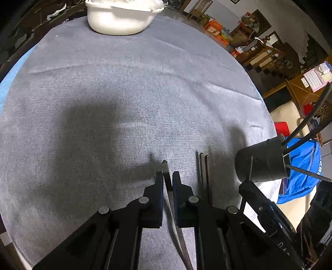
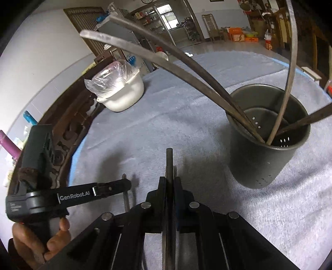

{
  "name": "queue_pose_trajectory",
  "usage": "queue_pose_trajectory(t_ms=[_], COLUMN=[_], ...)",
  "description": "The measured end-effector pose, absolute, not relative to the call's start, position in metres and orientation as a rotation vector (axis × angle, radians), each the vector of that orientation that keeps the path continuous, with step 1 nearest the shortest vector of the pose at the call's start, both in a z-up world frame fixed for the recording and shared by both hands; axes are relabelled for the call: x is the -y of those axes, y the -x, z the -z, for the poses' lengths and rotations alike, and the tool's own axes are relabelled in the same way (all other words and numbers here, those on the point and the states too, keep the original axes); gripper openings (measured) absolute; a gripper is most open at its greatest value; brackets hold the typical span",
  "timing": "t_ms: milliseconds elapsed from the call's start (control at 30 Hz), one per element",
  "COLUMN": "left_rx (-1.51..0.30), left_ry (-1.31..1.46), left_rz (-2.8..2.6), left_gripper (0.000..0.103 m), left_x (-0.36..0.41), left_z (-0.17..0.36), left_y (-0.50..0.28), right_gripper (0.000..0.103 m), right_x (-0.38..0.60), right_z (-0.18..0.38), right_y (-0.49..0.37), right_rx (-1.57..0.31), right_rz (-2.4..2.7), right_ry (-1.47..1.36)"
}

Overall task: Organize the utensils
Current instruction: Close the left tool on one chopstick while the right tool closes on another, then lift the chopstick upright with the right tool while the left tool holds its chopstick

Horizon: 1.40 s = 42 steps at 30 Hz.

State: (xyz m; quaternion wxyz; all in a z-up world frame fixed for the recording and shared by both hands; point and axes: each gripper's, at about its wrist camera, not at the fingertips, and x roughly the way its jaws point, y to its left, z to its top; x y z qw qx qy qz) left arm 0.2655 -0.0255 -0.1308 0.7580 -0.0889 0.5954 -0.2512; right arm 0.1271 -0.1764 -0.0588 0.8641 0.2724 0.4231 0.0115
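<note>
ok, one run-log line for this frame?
left gripper: shut on utensil | right gripper: shut on utensil handle | holder: four utensils inside

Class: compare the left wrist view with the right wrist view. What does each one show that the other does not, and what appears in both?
Only the left wrist view shows the left gripper head-on, shut on a thin metal utensil, with the blue bag beyond the table edge.

Only the right wrist view shows the inside of the dark holder, the utensil handles leaning out of it, and a hand gripping the left tool.

Both show the white bowl, the grey cloth, the holder and the right gripper, shut on a flat utensil.
</note>
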Motion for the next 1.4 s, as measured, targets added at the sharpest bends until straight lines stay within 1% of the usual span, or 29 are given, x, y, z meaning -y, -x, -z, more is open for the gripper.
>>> queue_pose_trajectory(t_ms=[300, 533, 767, 833, 933, 1033, 1100, 1167, 1267, 1400], left_rx=[-1.242, -1.143, -1.012, -0.992, -1.044, -1.142, -1.241, -1.286, -1.345, -1.410], left_ry=[0.193, 0.169, 0.148, 0.123, 0.147, 0.162, 0.191, 0.185, 0.156, 0.168], left_rz=[0.545, 0.565, 0.589, 0.576, 0.546, 0.470, 0.418, 0.393, 0.354, 0.310], left_gripper=[0.008, 0.007, 0.007, 0.007, 0.007, 0.006, 0.007, 0.008, 0.016, 0.017], left_x=[0.021, 0.013, 0.011, 0.010, 0.002, -0.003, -0.006, -0.003, 0.008, 0.019], left_z=[0.104, 0.057, 0.008, 0.001, 0.013, 0.040, 0.067, 0.084, 0.105, 0.123], left_y=[-0.250, -0.227, -0.199, -0.194, -0.203, -0.220, -0.233, -0.240, -0.250, -0.264], right_gripper=[0.007, 0.007, 0.007, 0.007, 0.007, 0.007, 0.007, 0.007, 0.007, 0.007], right_x=[0.191, 0.196, 0.196, 0.196, 0.198, 0.202, 0.203, 0.205, 0.208, 0.213], right_z=[0.047, 0.026, -0.010, -0.014, -0.013, -0.009, -0.008, -0.005, -0.001, 0.004], right_y=[-0.107, -0.090, -0.067, -0.063, -0.060, -0.058, -0.059, -0.061, -0.064, -0.065], right_rx=[-0.850, -0.802, -0.701, -0.691, -0.694, -0.696, -0.698, -0.702, -0.708, -0.713], right_rz=[-0.084, -0.143, -0.160, -0.146, -0.140, -0.134, -0.134, -0.136, -0.139, -0.146], right_ry=[-0.637, -0.667, -0.623, -0.601, -0.607, -0.609, -0.612, -0.621, -0.631, -0.648])
